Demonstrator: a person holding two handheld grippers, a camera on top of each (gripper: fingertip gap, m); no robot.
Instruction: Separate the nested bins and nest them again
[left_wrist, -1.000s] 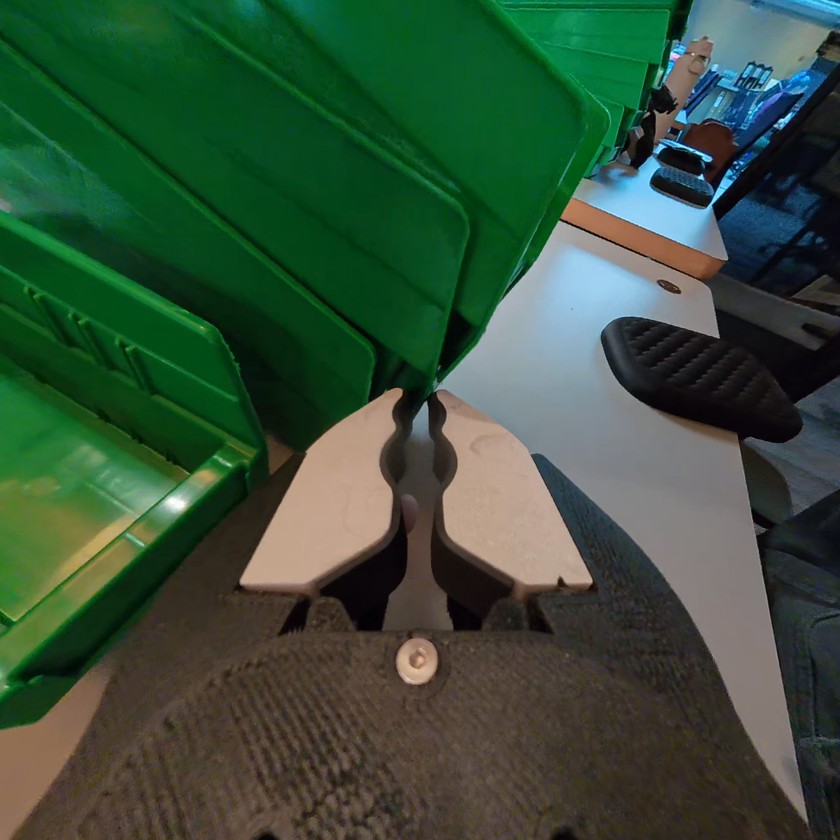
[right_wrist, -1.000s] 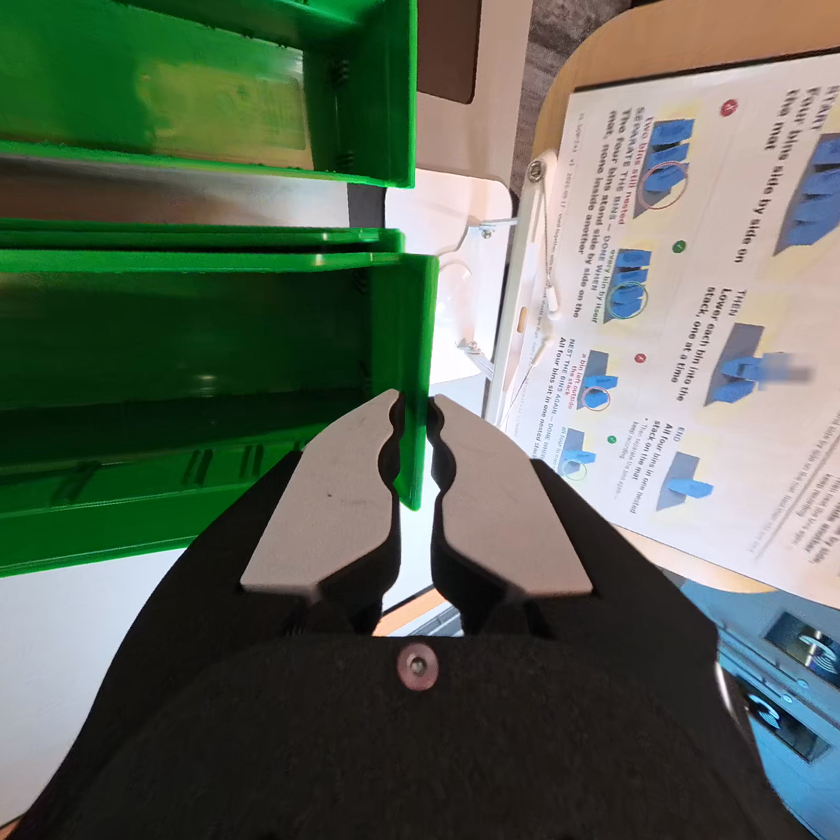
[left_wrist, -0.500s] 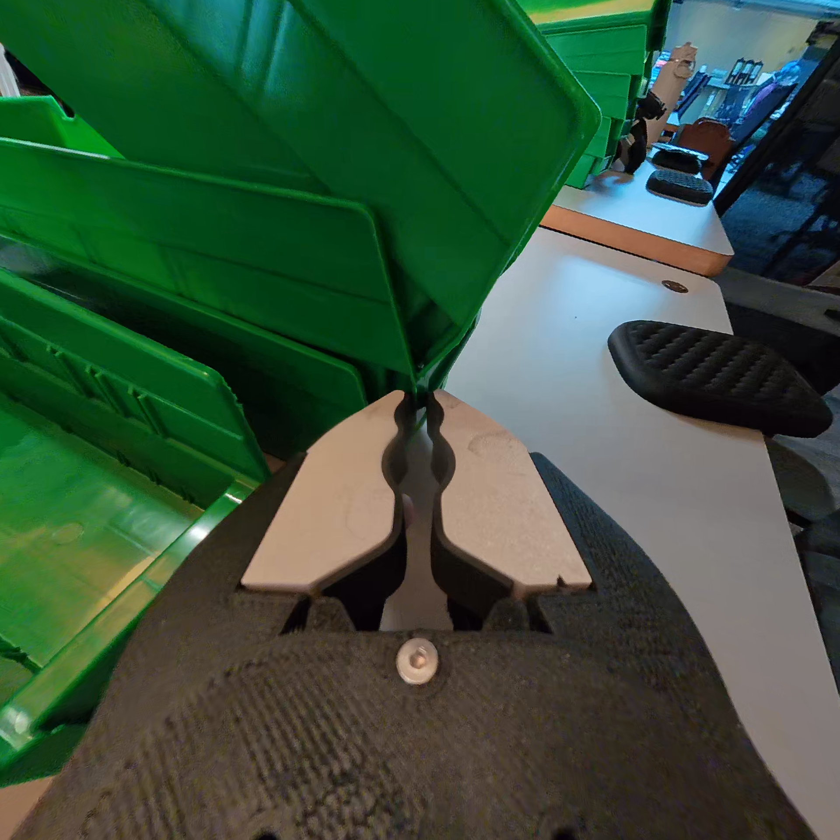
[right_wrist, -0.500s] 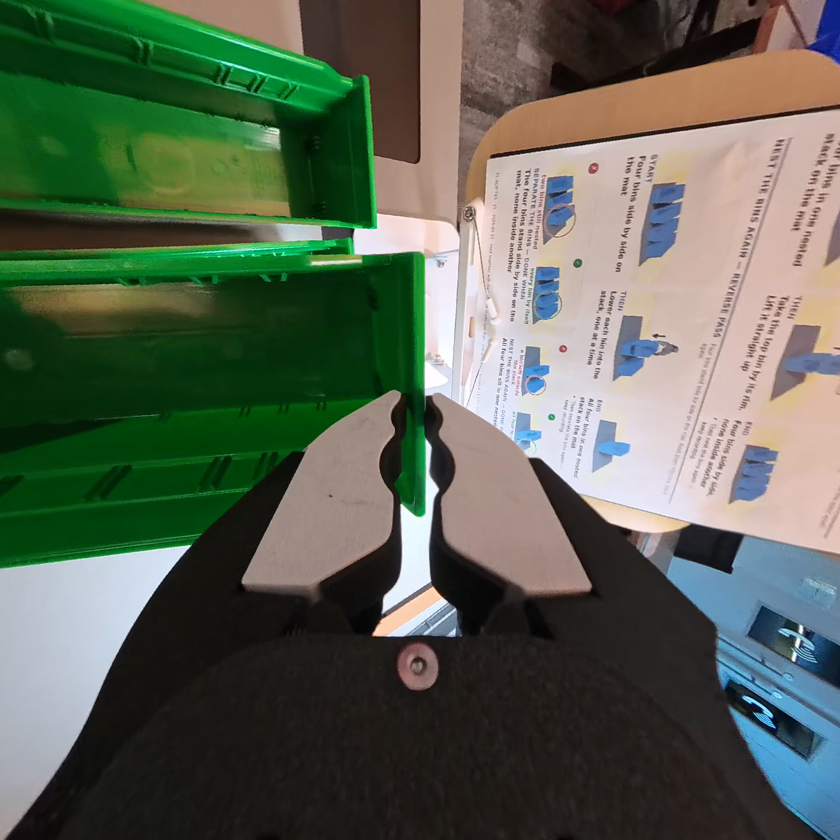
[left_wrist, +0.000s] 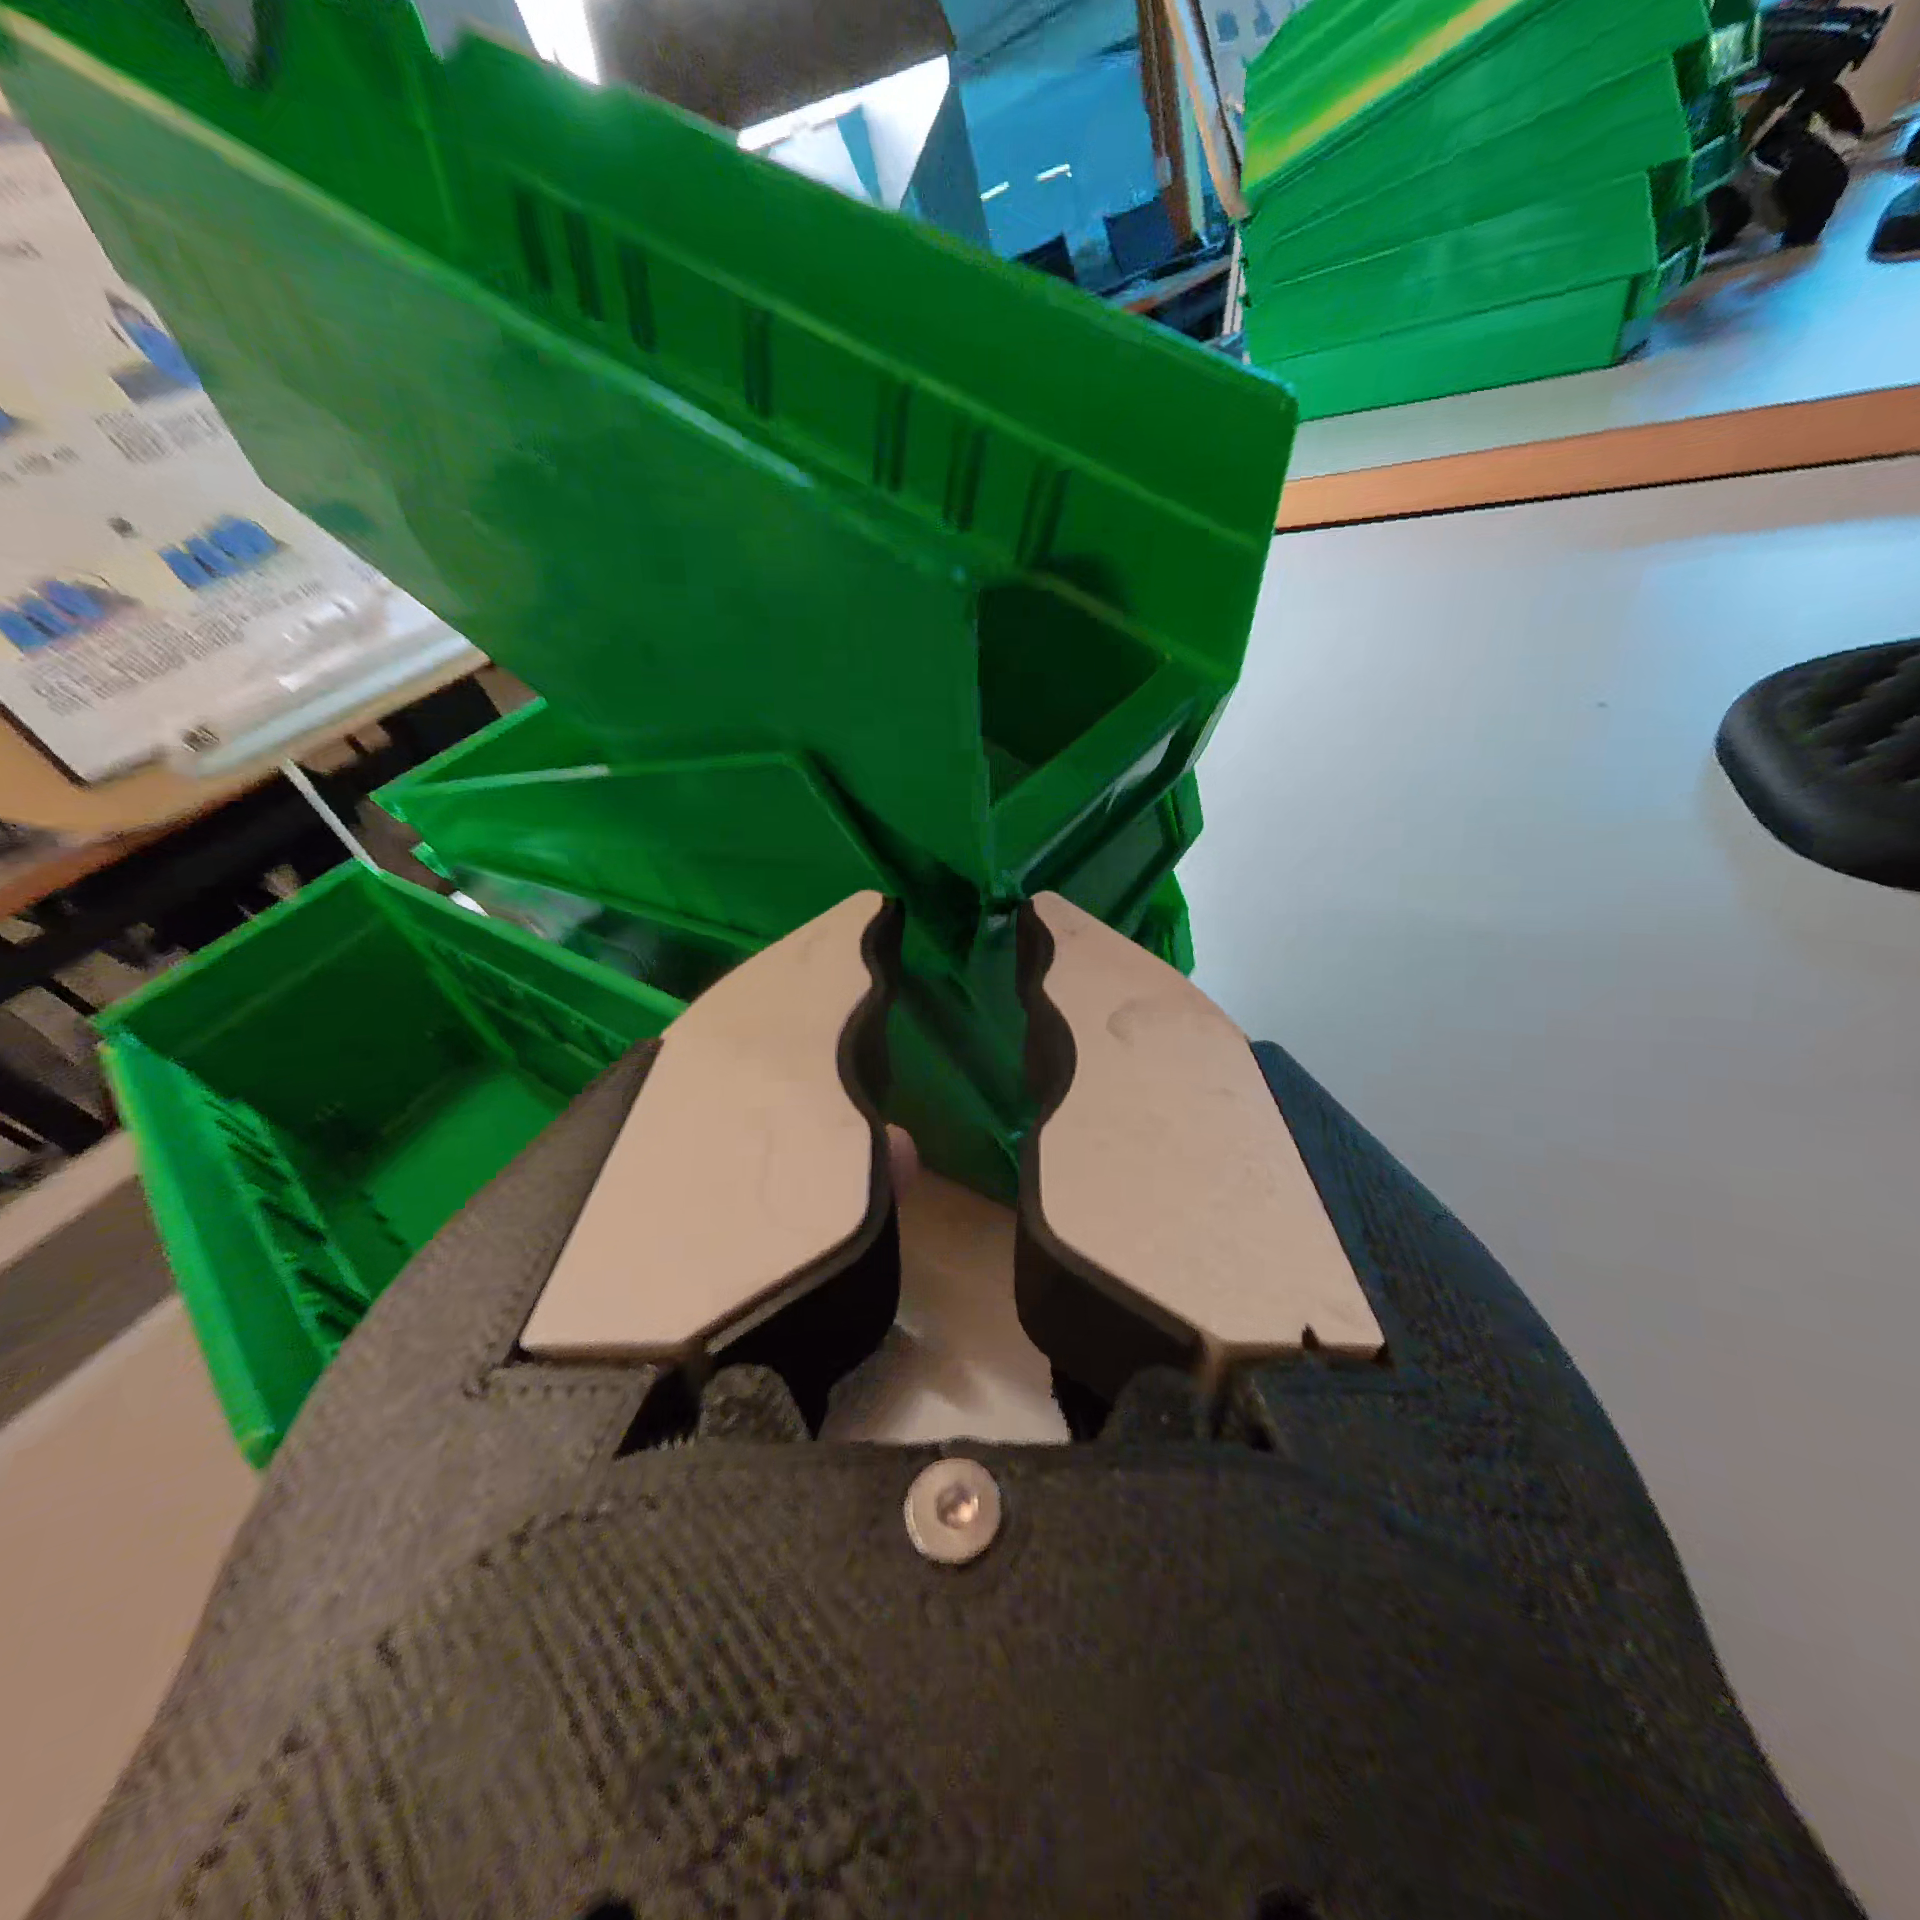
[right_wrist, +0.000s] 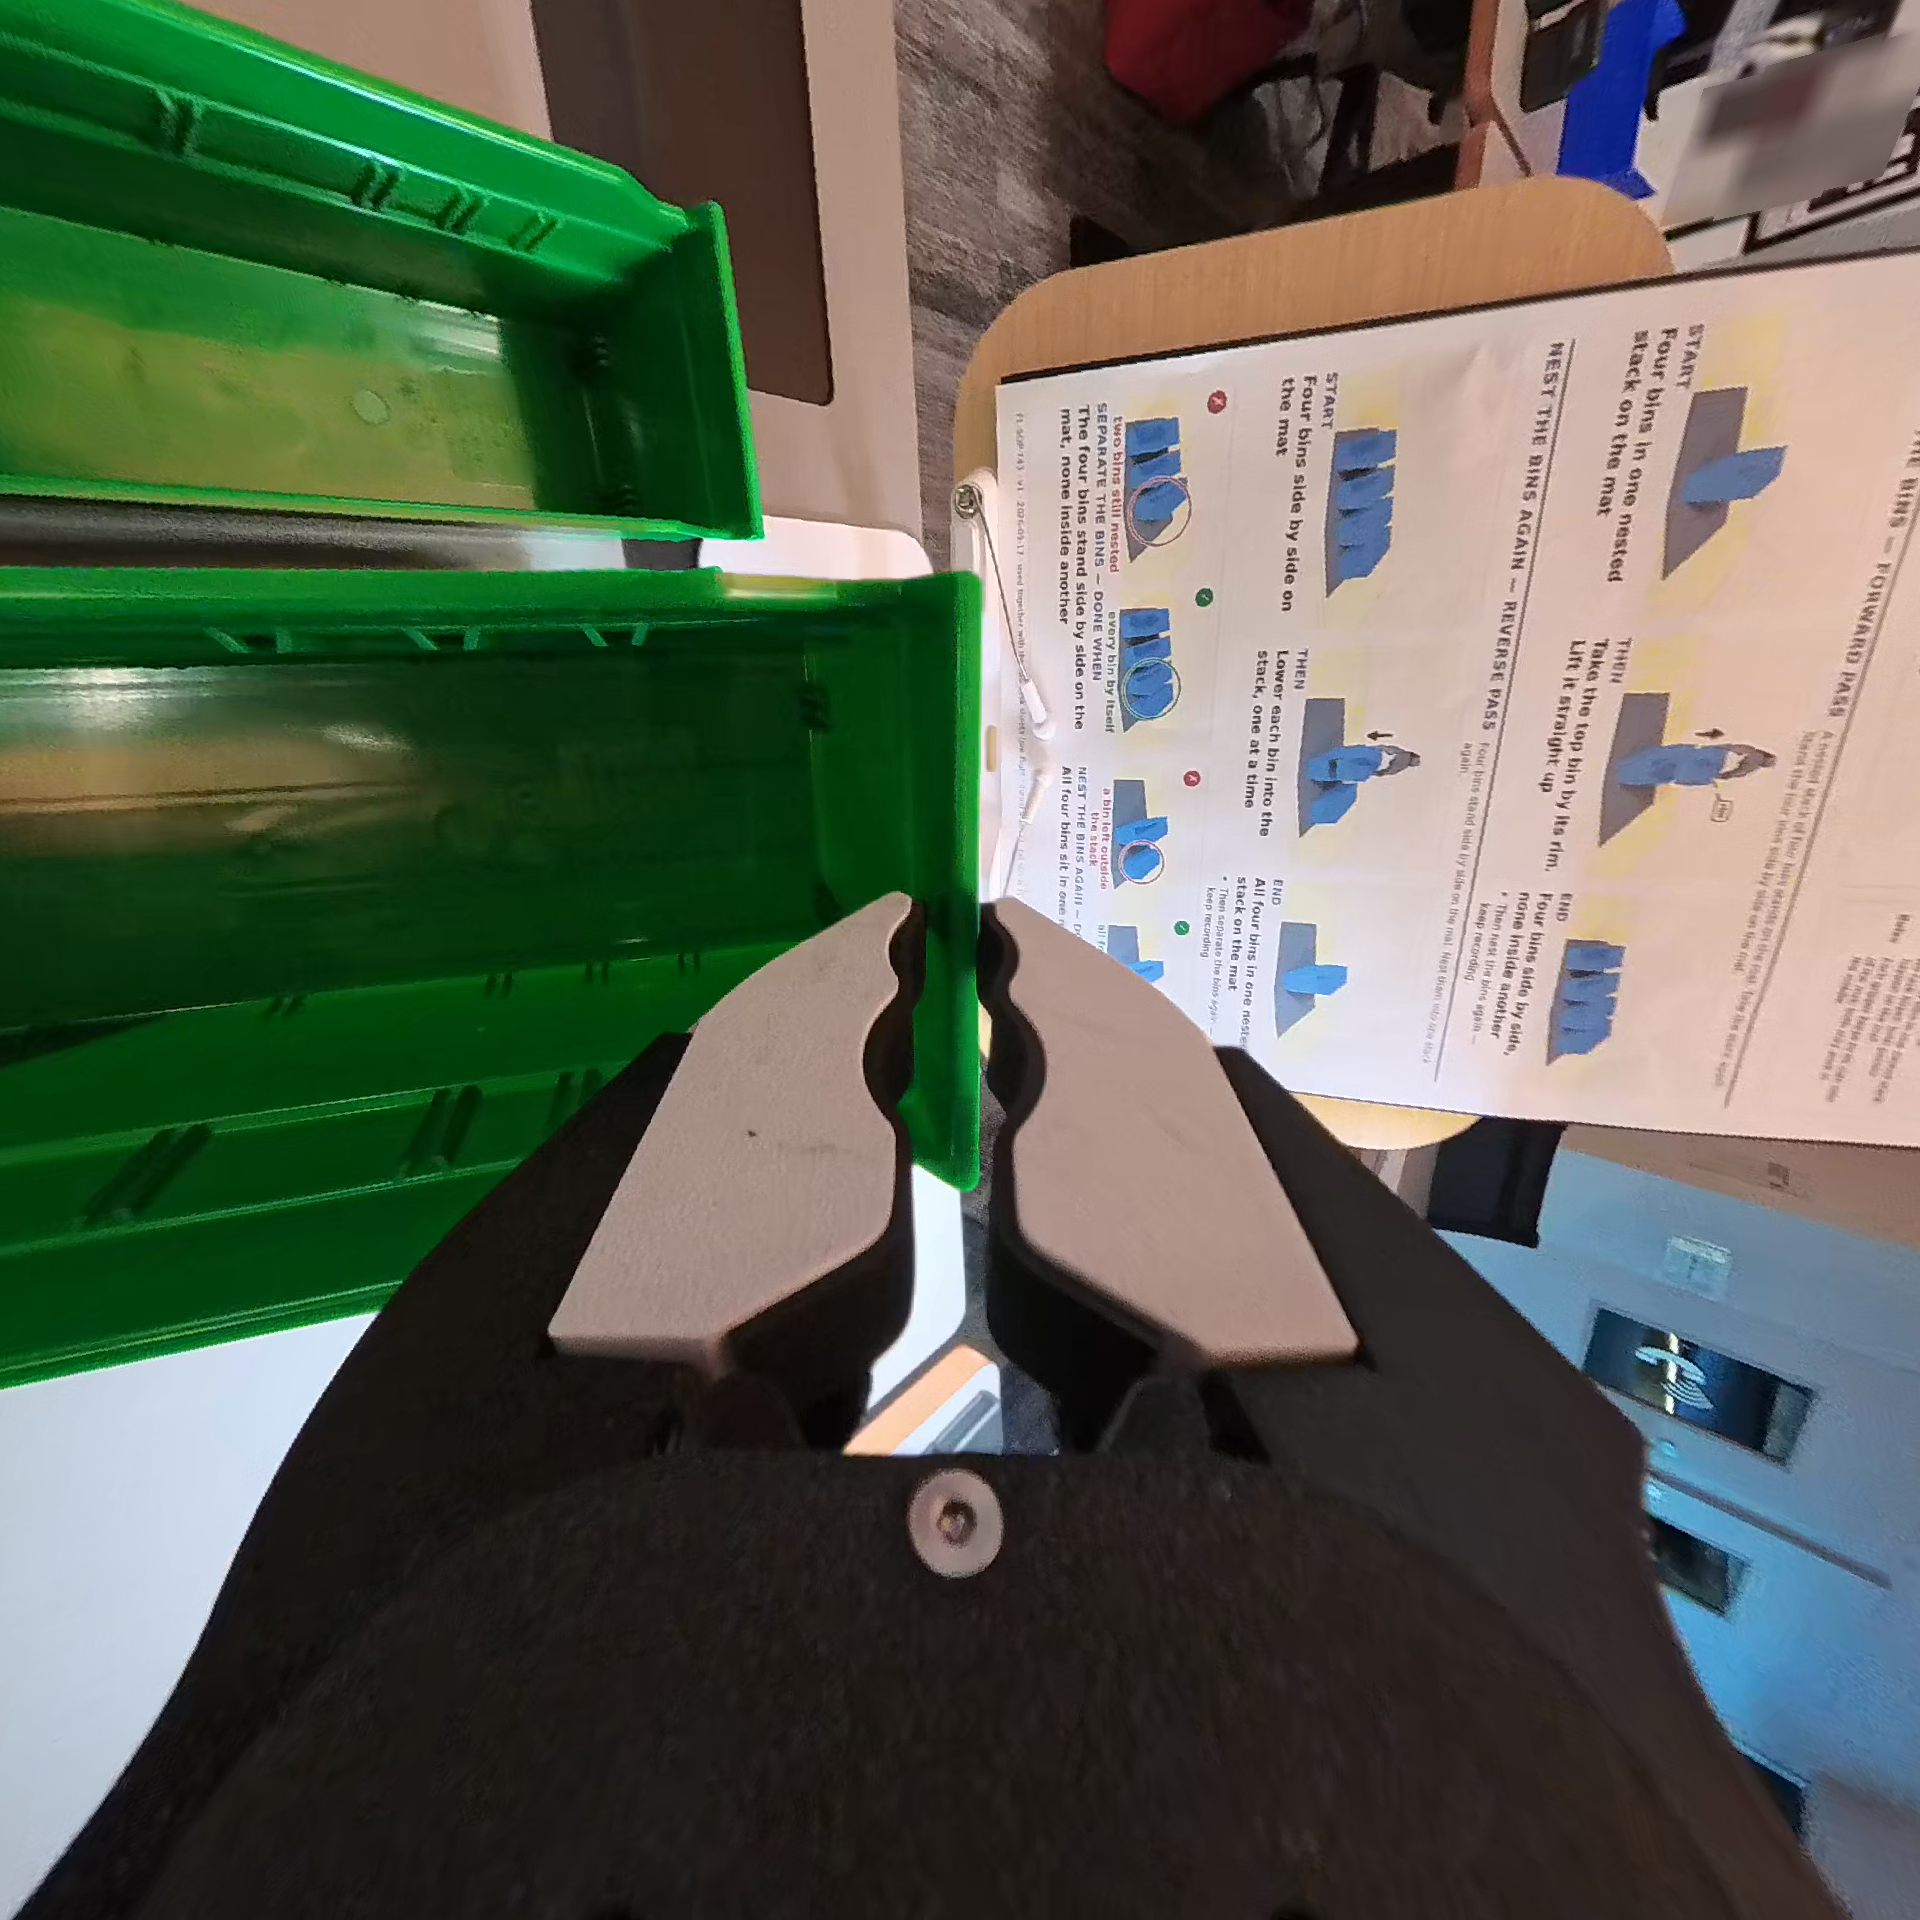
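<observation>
Left wrist view: the left gripper (left_wrist: 958, 1023) has its fingers (left_wrist: 748, 1132) narrowed onto a corner of a green bin (left_wrist: 727, 520), which rises tilted toward 11 o'clock. At 9 o'clock, just beside the gripper, another green bin (left_wrist: 312, 1049) sits open side up, and more green plastic lies between the two. The pale tabletop (left_wrist: 1507, 883) spreads toward 2 o'clock, with a black textured pad (left_wrist: 1839, 764) at 3 o'clock. Farther off, at 1 o'clock, stands a stack of green bins (left_wrist: 1455, 229); a printed sheet (left_wrist: 114, 540) shows at 10 o'clock.

Right wrist view: the right gripper (right_wrist: 948, 1013) has its fingers (right_wrist: 779, 1122) pinched on the thin end wall of the held bin (right_wrist: 416, 831), whose open inside stretches toward 9 o'clock. Beyond it, at 10 o'clock and apart from it, lies a separate green bin (right_wrist: 364, 364). An illustrated instruction sheet (right_wrist: 1455, 675) lies on a wooden surface (right_wrist: 1299, 281) at 2 o'clock.
</observation>
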